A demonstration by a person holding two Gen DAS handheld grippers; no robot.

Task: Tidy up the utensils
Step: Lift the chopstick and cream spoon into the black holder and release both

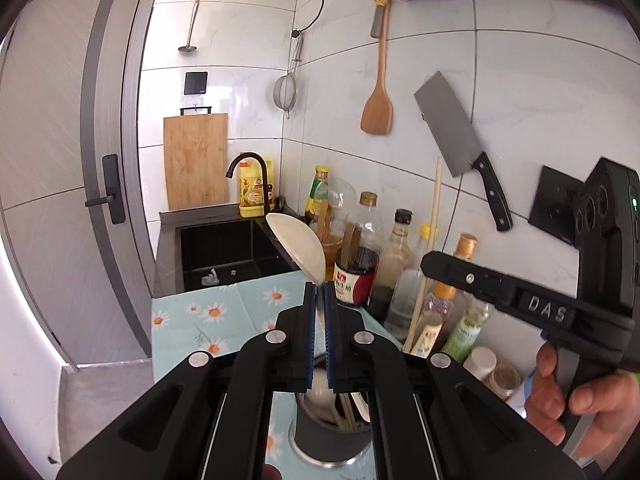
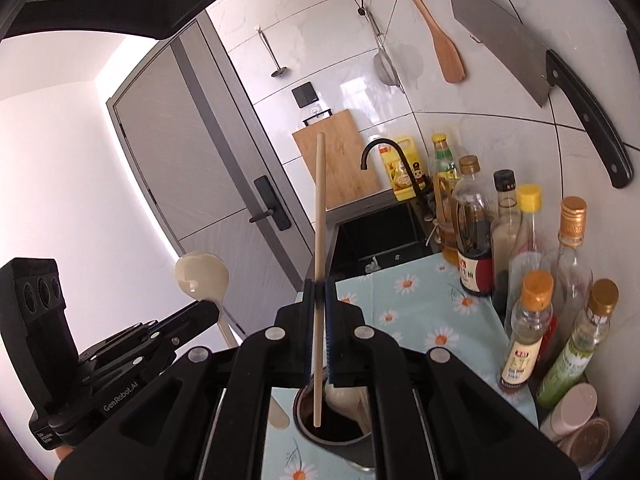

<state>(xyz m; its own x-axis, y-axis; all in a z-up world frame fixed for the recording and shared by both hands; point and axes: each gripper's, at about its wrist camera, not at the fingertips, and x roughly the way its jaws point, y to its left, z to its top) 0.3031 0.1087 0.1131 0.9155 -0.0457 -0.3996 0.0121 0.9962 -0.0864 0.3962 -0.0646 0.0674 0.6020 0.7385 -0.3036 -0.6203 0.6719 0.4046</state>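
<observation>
My left gripper [image 1: 319,286] is shut on the handle of a cream spoon [image 1: 296,248], whose bowl stands up above the fingertips. Below it a dark utensil holder [image 1: 320,440] on the daisy cloth holds chopsticks and spoons. My right gripper [image 2: 319,286] is shut on a single wooden chopstick [image 2: 320,208], which is nearly upright with its lower end hanging over the holder [image 2: 352,452]. A second cream spoon [image 2: 344,400] leans inside the holder. In the right wrist view the left gripper [image 2: 208,308] carries its spoon [image 2: 202,276] at lower left. In the left wrist view the right gripper [image 1: 426,264] reaches in from the right.
Several sauce bottles [image 2: 476,232] crowd the wall on the right. A black sink [image 1: 232,252] with a black tap [image 1: 250,172] lies behind the cloth. A cutting board [image 1: 196,160], wooden spatula [image 1: 378,108], strainer [image 1: 286,92] and cleaver [image 1: 452,132] hang on the tiles. A hand [image 1: 560,400] holds the right tool.
</observation>
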